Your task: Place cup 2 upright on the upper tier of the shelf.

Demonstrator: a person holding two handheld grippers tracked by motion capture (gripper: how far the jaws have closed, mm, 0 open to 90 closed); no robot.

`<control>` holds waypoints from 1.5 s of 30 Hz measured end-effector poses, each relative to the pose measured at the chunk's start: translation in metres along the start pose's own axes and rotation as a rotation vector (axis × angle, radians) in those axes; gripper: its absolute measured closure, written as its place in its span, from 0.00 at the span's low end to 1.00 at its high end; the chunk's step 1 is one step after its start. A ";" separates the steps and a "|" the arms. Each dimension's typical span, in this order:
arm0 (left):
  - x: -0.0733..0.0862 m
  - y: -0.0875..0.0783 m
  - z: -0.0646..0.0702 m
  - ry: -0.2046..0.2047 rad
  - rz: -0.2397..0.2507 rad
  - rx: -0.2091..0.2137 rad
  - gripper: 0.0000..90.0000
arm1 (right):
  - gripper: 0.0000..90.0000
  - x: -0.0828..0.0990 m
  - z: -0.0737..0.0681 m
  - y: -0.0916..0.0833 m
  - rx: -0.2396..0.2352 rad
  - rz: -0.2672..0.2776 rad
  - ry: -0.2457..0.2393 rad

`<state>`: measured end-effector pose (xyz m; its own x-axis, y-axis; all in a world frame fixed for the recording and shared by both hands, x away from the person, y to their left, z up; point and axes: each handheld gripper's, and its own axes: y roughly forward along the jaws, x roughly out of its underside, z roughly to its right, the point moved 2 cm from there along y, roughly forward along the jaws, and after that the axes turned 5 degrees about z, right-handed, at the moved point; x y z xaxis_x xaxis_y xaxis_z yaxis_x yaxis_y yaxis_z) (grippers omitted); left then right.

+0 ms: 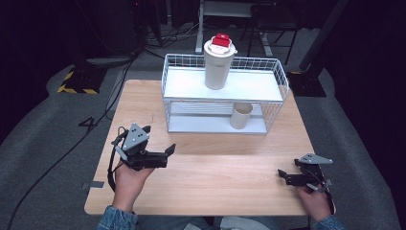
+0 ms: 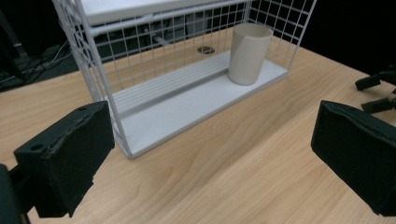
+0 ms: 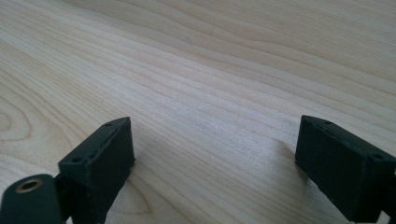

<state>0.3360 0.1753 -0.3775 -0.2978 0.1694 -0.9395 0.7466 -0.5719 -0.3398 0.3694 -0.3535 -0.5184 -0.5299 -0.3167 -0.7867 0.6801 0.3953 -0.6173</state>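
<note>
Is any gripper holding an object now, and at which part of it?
Nothing is held. The left gripper and the right gripper are both open, with bare table between their jaws.

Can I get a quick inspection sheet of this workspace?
Surface: wooden table, bare in front.
Job's things: white wire rack at the back; beige cup upright on its lower shelf; white tumbler with red lid upright on the top shelf.
Clutter: nothing seen.
Grippers: left tool open, empty, pointing towards the rack; right tool open, empty, low over the table.
Cables: black cable trails from the left tool; more on the floor.
Surroundings: grey floor, dark room, stands behind.
</note>
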 end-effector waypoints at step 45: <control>0.122 0.026 -0.022 -0.067 -0.330 -0.070 0.01 | 0.13 0.000 0.000 0.000 0.000 0.000 0.000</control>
<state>0.3325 0.1986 -0.5019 -0.5666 0.2815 -0.7744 0.6419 -0.4385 -0.6290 0.3694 -0.3535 -0.5184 -0.5297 -0.3168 -0.7868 0.6802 0.3955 -0.6172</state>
